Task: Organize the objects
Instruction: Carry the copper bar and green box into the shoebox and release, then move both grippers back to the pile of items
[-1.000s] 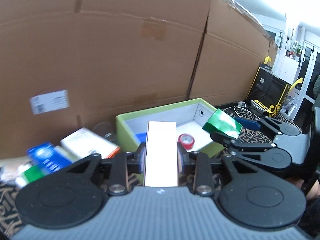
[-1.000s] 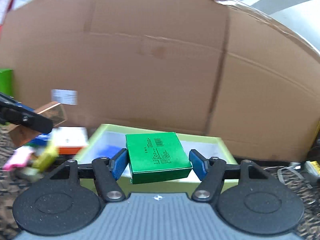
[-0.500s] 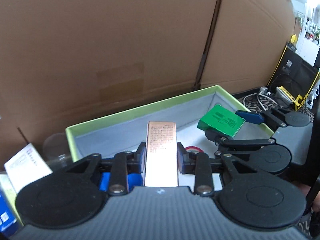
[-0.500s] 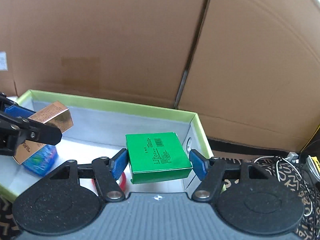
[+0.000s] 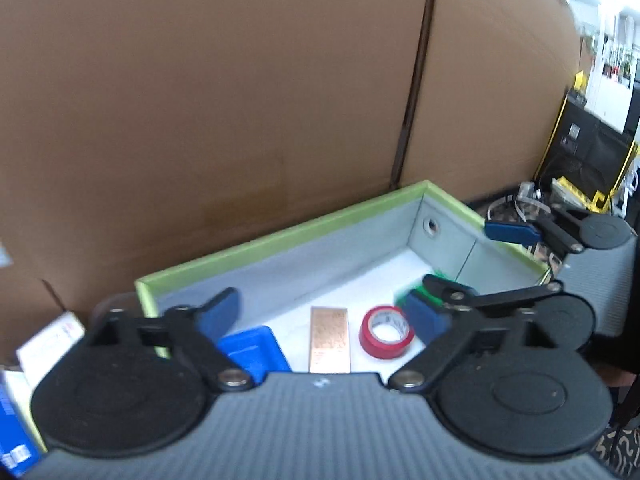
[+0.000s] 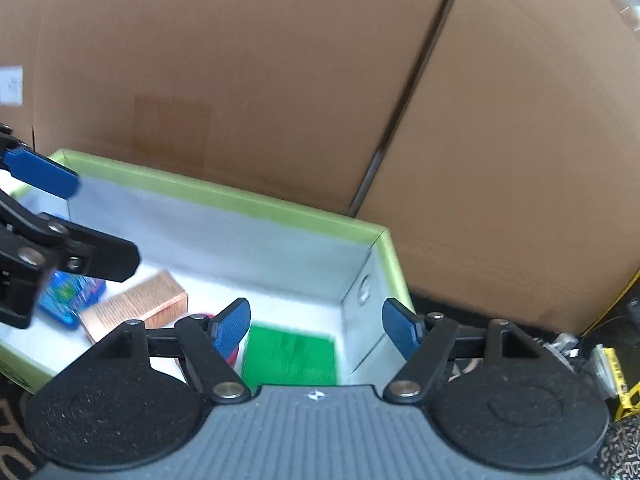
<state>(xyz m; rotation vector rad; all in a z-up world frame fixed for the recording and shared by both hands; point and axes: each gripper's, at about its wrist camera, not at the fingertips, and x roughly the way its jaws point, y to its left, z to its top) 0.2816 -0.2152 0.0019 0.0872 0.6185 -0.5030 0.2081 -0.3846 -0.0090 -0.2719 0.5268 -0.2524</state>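
Cardboard panels back a green-rimmed box [image 5: 280, 236] w/ a grey-white inside, on a patterned surface. Step in hand looks like the drop-off: both items released into it. Left gripper [image 5: 324, 316] has jaws opening, spread wide, nothing between; copper box [image 5: 329, 338] lies flat on the floor below, beside red tape roll [image 5: 386, 332] & a blue item [image 5: 252, 350]. Right gripper [image 6: 316, 326] jaws opening too, pads clear of the green box [image 6: 290, 356], blurred, near the right wall. Next move prob. calls for lifting both out & fetching remaining items outside the box.
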